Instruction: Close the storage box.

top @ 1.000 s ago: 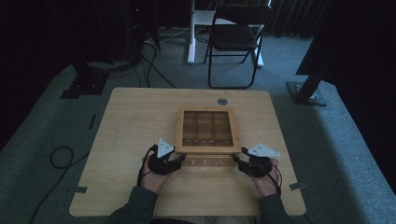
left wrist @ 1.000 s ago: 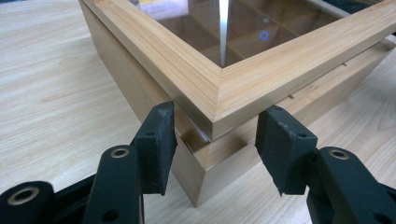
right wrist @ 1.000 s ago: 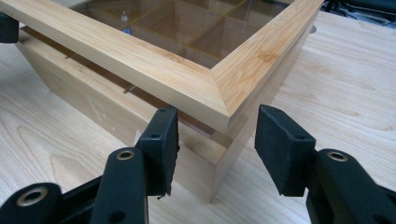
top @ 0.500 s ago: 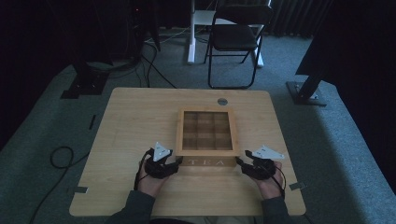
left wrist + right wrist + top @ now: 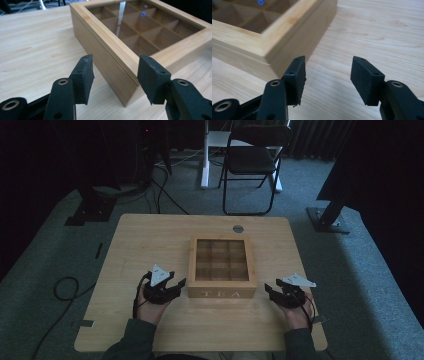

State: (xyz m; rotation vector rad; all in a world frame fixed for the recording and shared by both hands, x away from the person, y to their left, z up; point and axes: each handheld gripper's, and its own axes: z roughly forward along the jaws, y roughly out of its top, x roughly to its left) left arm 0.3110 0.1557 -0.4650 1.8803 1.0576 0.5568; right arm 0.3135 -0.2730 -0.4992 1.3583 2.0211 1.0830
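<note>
The wooden tea box [image 5: 222, 266] is sitting on the counter [image 5: 150, 235] a little toward the person's side of its middle, lid shut, the word TEA facing the person, and everything here is best placed from that box. The left claw [image 5: 176, 286] is hovering just beside the box's near left corner, its jaws standing wide with nothing between them; in the left gripper view that corner edge is lying straight ahead of the gap between the pads [image 5: 83, 75], close but not touching. The right claw [image 5: 270, 291] is lying off the box's near right corner, a bit farther out than the left one, and its jaws have just been opening, also empty; in the right gripper view the box [image 5: 269, 27] is sitting ahead and to the left of the pads [image 5: 364, 77], with bare counter in front of them. So the left hand is looking the nearer of the two (though not by much). Through the clear pane in the lid the box is showing a grid of nine compartments, and as far as I can tell they are all empty. Beyond the box's far edge a small round grey disc [image 5: 238, 228] is lying on the counter.
</note>
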